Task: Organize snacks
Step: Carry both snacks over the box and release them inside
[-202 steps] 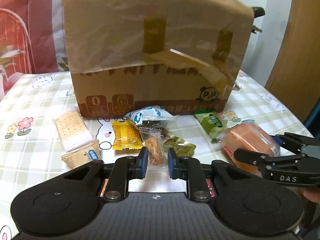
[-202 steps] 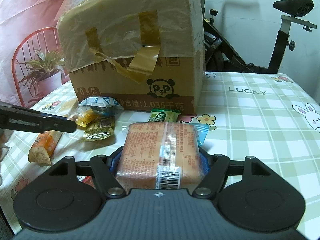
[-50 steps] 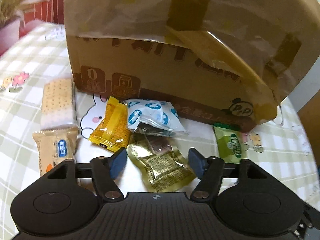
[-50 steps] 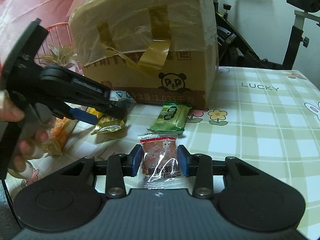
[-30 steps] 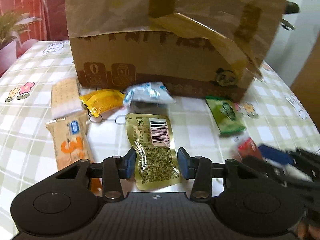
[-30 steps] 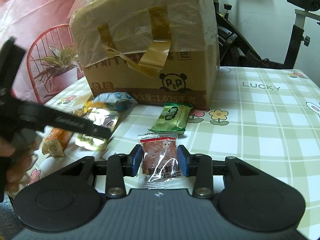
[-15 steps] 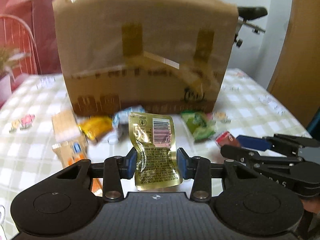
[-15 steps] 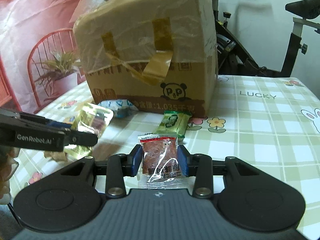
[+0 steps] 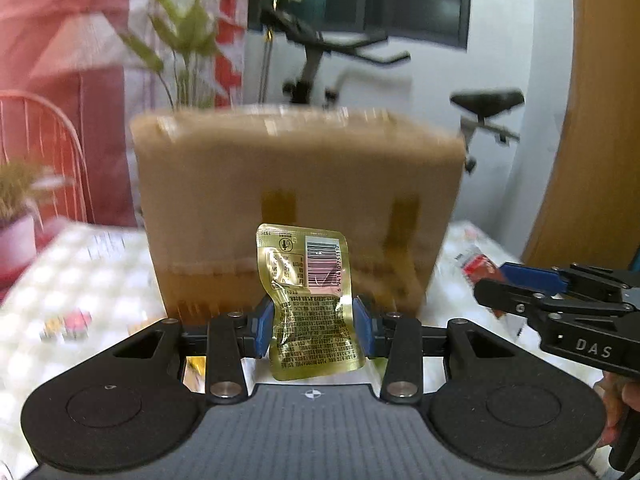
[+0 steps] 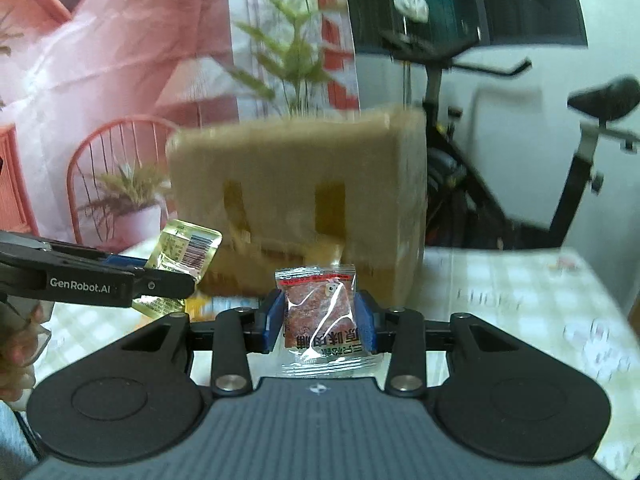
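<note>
Both wrist views face one cardboard box (image 9: 298, 208) — close.

Checked tablecloth table (image 10: 520, 300) carries big taped cardboard box (image 9: 300, 208); blurred small snack packets (image 9: 66, 322) beside it

Right gripper (image 10: 319, 322) clamps clear red-meat snack packet (image 10: 320, 314); left gripper (image 10: 176, 276) holds gold pouch (image 10: 185, 249); cardboard box (image 10: 300, 200) behind.

Ahead: box (image 9: 298, 208) is blocking both grippers' forward path.
Above box: open air is lying over its top.
Right of box: bare table (image 10: 520, 312) is offering room.
Behind box: bike (image 10: 500, 152) is standing.
</note>
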